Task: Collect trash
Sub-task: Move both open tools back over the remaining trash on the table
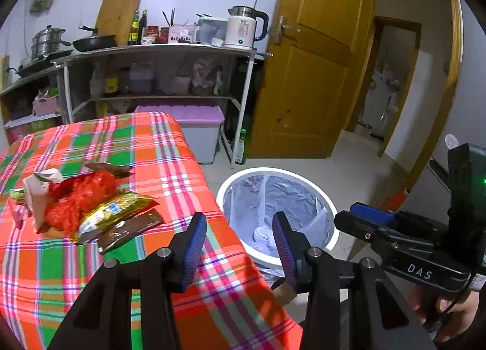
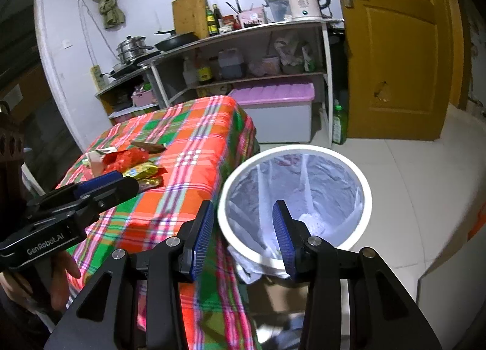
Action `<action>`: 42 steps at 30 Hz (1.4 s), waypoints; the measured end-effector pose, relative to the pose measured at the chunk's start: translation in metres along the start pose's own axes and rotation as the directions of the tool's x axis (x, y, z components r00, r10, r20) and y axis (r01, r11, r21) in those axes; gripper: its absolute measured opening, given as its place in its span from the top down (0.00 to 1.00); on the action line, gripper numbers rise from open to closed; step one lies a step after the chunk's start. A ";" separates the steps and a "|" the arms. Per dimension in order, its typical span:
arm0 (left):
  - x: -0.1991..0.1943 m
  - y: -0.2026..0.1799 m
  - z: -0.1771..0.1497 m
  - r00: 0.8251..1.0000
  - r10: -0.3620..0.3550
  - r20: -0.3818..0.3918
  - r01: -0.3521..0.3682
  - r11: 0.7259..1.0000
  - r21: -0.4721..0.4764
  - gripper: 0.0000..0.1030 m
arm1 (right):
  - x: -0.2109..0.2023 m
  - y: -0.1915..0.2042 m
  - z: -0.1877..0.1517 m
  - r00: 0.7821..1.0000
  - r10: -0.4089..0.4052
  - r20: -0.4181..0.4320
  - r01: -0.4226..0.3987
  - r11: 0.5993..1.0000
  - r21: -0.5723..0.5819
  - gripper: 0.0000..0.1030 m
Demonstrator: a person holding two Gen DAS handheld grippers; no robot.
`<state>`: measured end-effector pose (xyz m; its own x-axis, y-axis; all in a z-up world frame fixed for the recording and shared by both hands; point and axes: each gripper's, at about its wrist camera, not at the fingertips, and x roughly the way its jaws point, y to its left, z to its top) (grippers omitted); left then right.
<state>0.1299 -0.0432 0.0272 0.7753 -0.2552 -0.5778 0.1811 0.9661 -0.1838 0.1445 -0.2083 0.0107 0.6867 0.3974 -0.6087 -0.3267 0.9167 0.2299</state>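
1. Left wrist view, far left: a pile of trash sits on the table [image 1: 170, 149] w/ the bright checked cloth. A red crinkly bag [image 1: 79, 198] is in the middle of the pile.
2. Just right of it lie a gold wrapper [image 1: 117, 212] and a brown packet [image 1: 130, 230], touching each other. A white paper scrap [image 1: 41, 187] sits at the pile's left side.
3. Lower middle: the left gripper [image 1: 240, 239] has its jaws wide apart, nothing between them. It hangs over the table edge, near the bin.
4. Right of the table: a white round bin [image 1: 329, 213] w/ a pale bag liner stands on the floor. Some white stuff lies at the bottom.
5. Far right of that view: the right gripper [image 1: 354, 213] pokes in from the side. Can't tell from here how its jaws stand.
6. Right wrist view, lower middle: the right gripper's jaws are wide apart too, holding nothing, above the bin's near rim.
7. Upper part of both views: a shelf rack [image 1: 158, 52] w/ a kettle [image 1: 243, 29], and a yellow door [image 1: 316, 55] to the right.
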 end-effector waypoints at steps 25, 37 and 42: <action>-0.055 0.071 -0.032 0.990 0.138 0.028 -0.134 0.985 -0.107 0.56 | 0.010 0.060 -0.002 0.994 0.105 -0.033 -0.107 0.989 -0.102 0.60; -0.067 0.109 -0.035 0.975 0.221 0.032 -0.213 0.963 -0.168 0.56 | 0.031 0.082 0.003 0.987 0.147 -0.062 -0.154 0.979 -0.136 0.60; -0.069 0.120 -0.034 0.971 0.238 0.034 -0.228 0.956 -0.185 0.56 | 0.038 0.089 0.009 0.985 0.157 -0.068 -0.166 0.975 -0.147 0.60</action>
<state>0.0780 0.0894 0.0178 0.8162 -0.0161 -0.5776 -0.1159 0.9748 -0.1909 0.1471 -0.1107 0.0144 0.5815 0.5328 -0.6148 -0.5279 0.8221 0.2131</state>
